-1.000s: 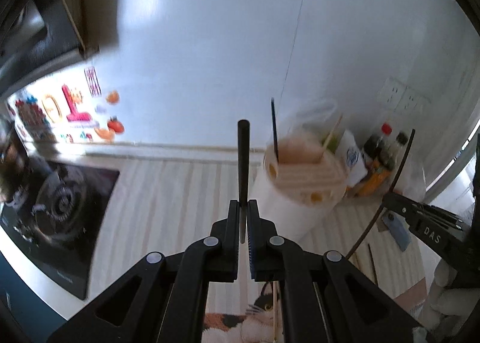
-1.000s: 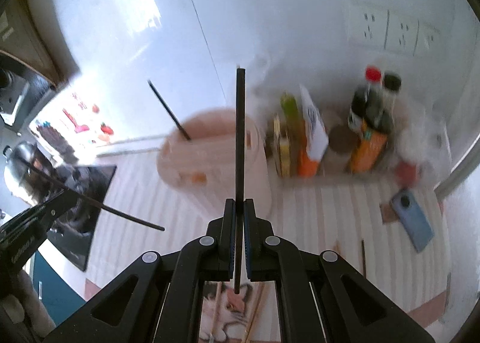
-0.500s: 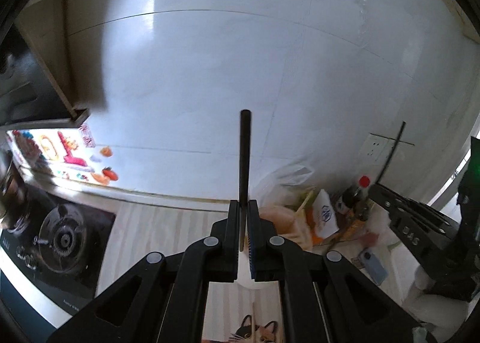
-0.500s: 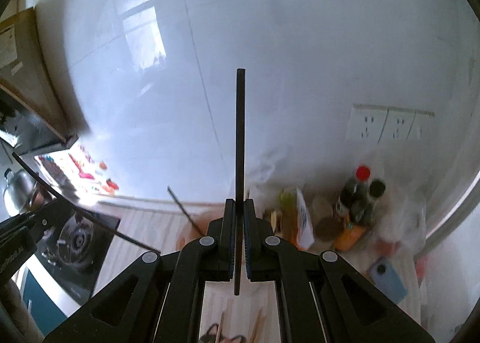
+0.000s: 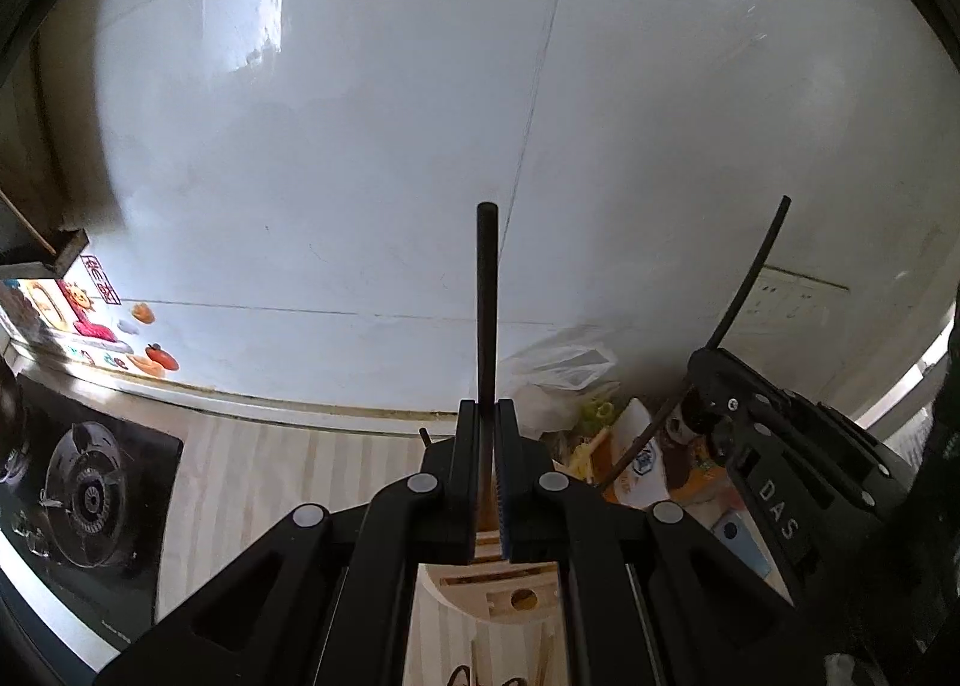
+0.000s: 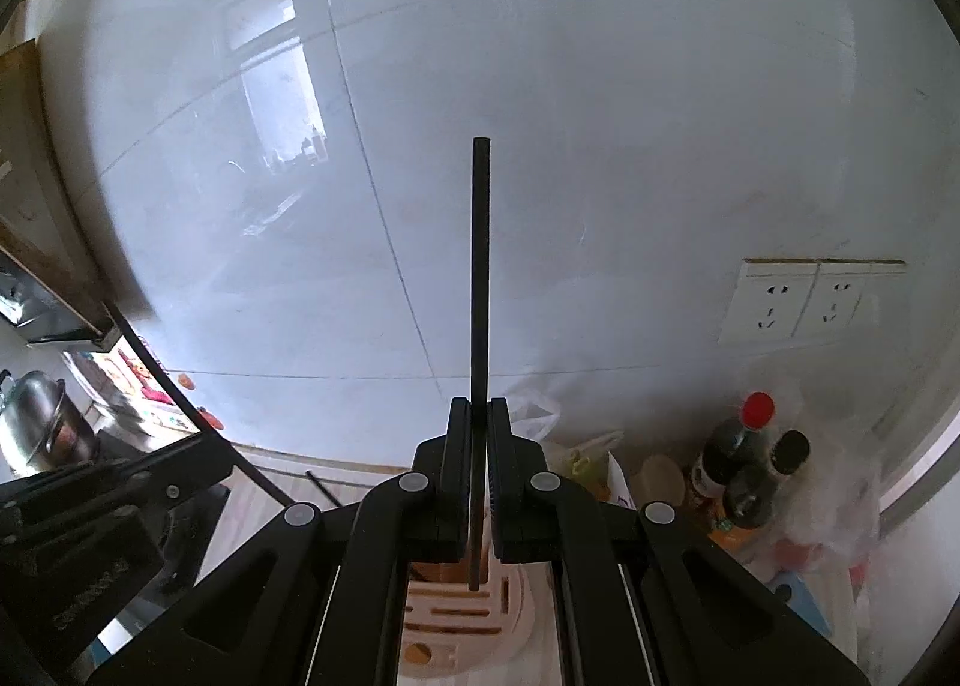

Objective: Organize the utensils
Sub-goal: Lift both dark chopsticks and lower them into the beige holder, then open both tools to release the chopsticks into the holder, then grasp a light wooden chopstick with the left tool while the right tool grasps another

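My left gripper [image 5: 487,410] is shut on a black chopstick [image 5: 486,302] that stands upright. My right gripper [image 6: 478,407] is shut on another black chopstick [image 6: 480,266], also upright, its lower tip just above the slotted top of the pale utensil holder [image 6: 462,620]. The holder also shows in the left wrist view [image 5: 498,590], under the left jaws. The right gripper [image 5: 708,368] with its chopstick is at the right of the left wrist view. One more black chopstick [image 6: 321,488] sticks out of the holder.
A white tiled wall fills the back. A gas hob [image 5: 84,494] is at the left on the striped counter [image 5: 270,482]. Sauce bottles [image 6: 744,464], packets and plastic bags stand at the right. Wall sockets [image 6: 798,302] are above them.
Both grippers have tilted up and moved over the holder, which has dropped to the bottom of both views. Each still holds its chopstick.
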